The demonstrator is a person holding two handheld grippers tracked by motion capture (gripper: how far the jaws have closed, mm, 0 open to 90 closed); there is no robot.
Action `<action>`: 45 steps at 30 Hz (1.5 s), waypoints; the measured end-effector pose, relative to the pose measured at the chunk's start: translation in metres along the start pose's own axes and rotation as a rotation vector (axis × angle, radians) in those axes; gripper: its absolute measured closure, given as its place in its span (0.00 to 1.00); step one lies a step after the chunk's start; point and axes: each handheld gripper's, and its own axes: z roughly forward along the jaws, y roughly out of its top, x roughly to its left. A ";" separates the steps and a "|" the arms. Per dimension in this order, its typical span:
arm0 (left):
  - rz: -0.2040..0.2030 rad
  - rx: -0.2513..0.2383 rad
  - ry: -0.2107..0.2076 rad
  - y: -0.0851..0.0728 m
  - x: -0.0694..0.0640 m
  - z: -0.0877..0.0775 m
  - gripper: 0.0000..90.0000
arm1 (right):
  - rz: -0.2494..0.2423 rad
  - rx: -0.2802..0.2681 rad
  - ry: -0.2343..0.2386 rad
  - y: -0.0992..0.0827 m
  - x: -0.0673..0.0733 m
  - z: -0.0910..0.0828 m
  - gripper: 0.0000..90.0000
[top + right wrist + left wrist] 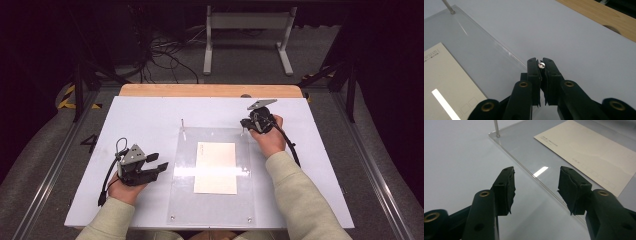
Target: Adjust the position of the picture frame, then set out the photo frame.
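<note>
White tabletop (150, 115) stretches under my hands, with a wooden strip (210, 90) along its far edge and dark floor and cables beyond. My right gripper (541, 65) has its jaws pressed together on a small metal pin (541, 65), whose shiny round head peeks out between the tips; I hold it just beside the far right corner of the clear plastic sheet (212, 200). My left gripper (536, 186) rests near the sheet's left edge with its jaws spread and nothing between them. I judge the pin is meant for that corner, matching the upright pin (183, 125) already standing at the far left corner. The grip is thin and near the very tips, so the pin could tilt or slip out and roll across the table. If I press down off the hole, the sheet may slide and shift the cream card (216, 167) lying under it. Nothing blocks my path to the corner.
</note>
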 end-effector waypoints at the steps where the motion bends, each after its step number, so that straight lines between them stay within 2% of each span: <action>1: 0.001 0.001 -0.010 0.000 -0.001 0.000 0.52 | 0.021 -0.032 -0.003 -0.002 -0.001 -0.006 0.85; 3: 0.013 0.006 -0.025 0.000 -0.006 0.000 0.52 | 0.044 -0.066 0.002 -0.004 -0.003 -0.015 0.79; 6: 0.033 0.010 -0.041 -0.001 -0.010 -0.001 0.52 | 0.065 -0.090 0.014 -0.011 -0.007 -0.027 0.73; 8: 0.036 0.006 -0.046 -0.001 -0.013 -0.003 0.51 | 0.068 -0.094 0.061 -0.016 -0.009 -0.032 0.74; 9: 0.036 0.006 -0.046 -0.001 -0.013 -0.003 0.51 | 0.068 -0.094 0.061 -0.016 -0.009 -0.032 0.74; 10: 0.054 0.007 -0.046 -0.001 -0.014 -0.004 0.51 | 0.054 -0.130 0.085 -0.022 -0.009 -0.035 0.80; 13: 0.050 0.006 -0.049 -0.001 -0.016 -0.005 0.51 | 0.065 -0.154 0.109 -0.026 -0.006 -0.035 0.83; 17: 0.046 0.002 -0.052 -0.002 -0.017 -0.006 0.51 | 0.046 -0.202 0.073 -0.025 0.000 -0.033 0.84; 19: 0.052 0.001 -0.052 -0.002 -0.017 -0.006 0.50 | 0.039 -0.207 0.054 -0.024 0.002 -0.031 0.83; 20: 0.042 0.002 -0.055 -0.002 -0.018 -0.006 0.50 | 0.038 -0.217 0.024 -0.024 0.004 -0.028 0.80; 22: 0.052 0.001 -0.055 -0.002 -0.018 -0.006 0.50 | 0.051 -0.226 -0.009 -0.024 0.004 -0.025 0.77; 24: 0.045 0.001 -0.054 -0.003 -0.019 -0.007 0.50 | 0.066 -0.240 -0.020 -0.025 0.004 -0.023 0.75; 26: 0.055 0.003 -0.050 -0.003 -0.018 -0.007 0.50 | 0.090 -0.266 -0.008 -0.025 0.004 -0.016 0.77; 28: 0.041 0.002 -0.049 -0.004 -0.019 -0.007 0.50 | 0.039 -0.268 -0.034 -0.025 0.006 -0.010 0.82; 29: 0.045 0.006 -0.050 -0.004 -0.018 -0.007 0.50 | 0.039 -0.268 -0.034 -0.025 0.006 -0.010 0.82; 30: 0.041 0.008 -0.051 -0.004 -0.018 -0.007 0.50 | 0.043 -0.268 -0.043 -0.026 0.008 -0.006 0.91; 31: 0.044 0.009 -0.049 -0.005 -0.018 -0.007 0.50 | 0.047 -0.268 -0.052 -0.026 0.008 -0.005 0.94; 34: 0.051 0.009 -0.047 -0.005 -0.018 -0.007 0.50 | 0.064 -0.272 -0.071 -0.026 0.009 -0.003 0.94; 36: 0.050 0.009 -0.048 -0.005 -0.018 -0.007 0.50 | 0.055 -0.274 -0.086 -0.026 0.011 -0.002 0.94; 41: 0.054 0.010 -0.045 -0.005 -0.019 -0.007 0.49 | 0.104 -0.293 -0.074 -0.028 0.009 -0.001 0.95; 45: 0.046 0.010 -0.047 -0.006 -0.020 -0.007 0.49 | 0.111 -0.293 -0.103 -0.028 0.013 0.000 0.95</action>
